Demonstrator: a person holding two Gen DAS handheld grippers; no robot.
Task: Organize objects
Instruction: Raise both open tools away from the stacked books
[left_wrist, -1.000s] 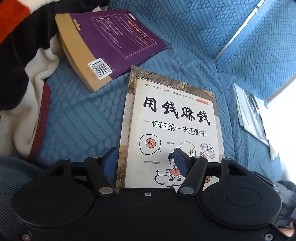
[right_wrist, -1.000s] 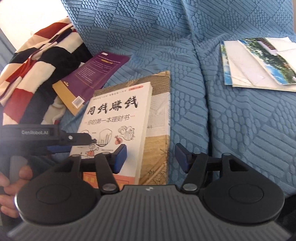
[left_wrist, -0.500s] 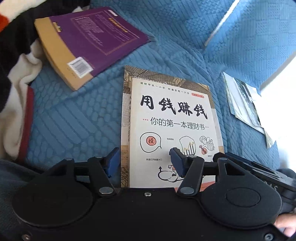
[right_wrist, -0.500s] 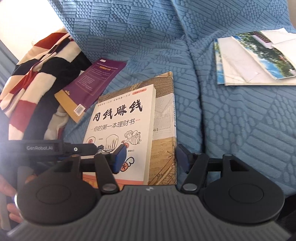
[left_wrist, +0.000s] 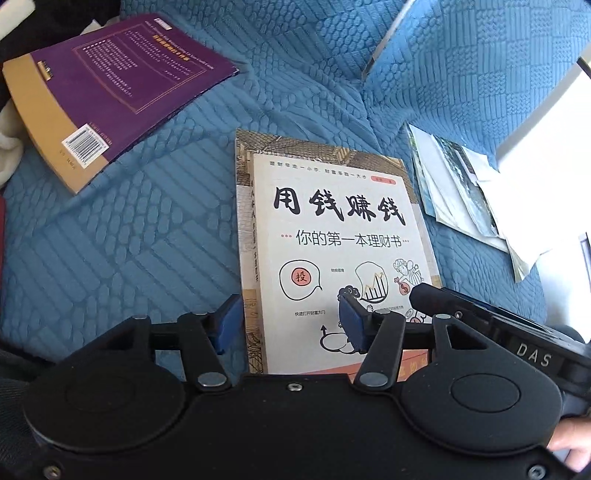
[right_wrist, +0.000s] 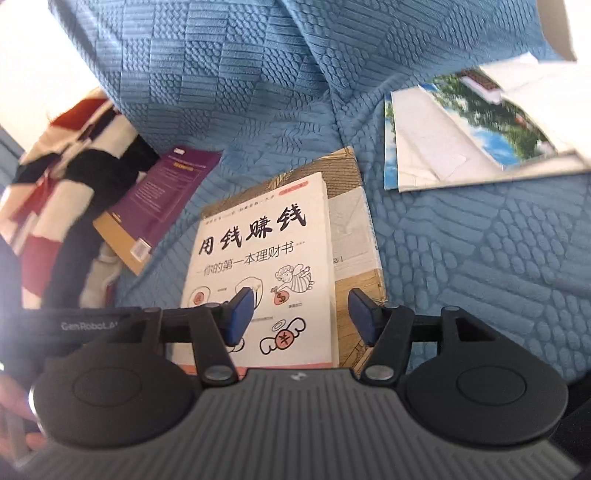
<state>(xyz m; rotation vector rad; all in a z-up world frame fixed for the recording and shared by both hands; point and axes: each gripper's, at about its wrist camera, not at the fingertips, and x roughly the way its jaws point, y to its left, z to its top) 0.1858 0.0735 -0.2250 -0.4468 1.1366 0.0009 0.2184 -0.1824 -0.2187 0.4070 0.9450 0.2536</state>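
- Left tongs (left_wrist: 291, 325) have just been closing, now half open astride the white book's (left_wrist: 340, 254) left edge, gripping nothing.
- Right tongs (right_wrist: 300, 314) gape empty over its right edge; both have crept nearer, so aligning the stack looks next.

Left tool (left_wrist: 291, 325): black body, blue pads; right tool (right_wrist: 301, 314): ribbed grey body.

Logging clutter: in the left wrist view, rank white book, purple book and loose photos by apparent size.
1. white book, though it sits nearest the camera.
2. purple book, a close second.
3. loose photos, seen edge-on at the frame's side, so unsure.
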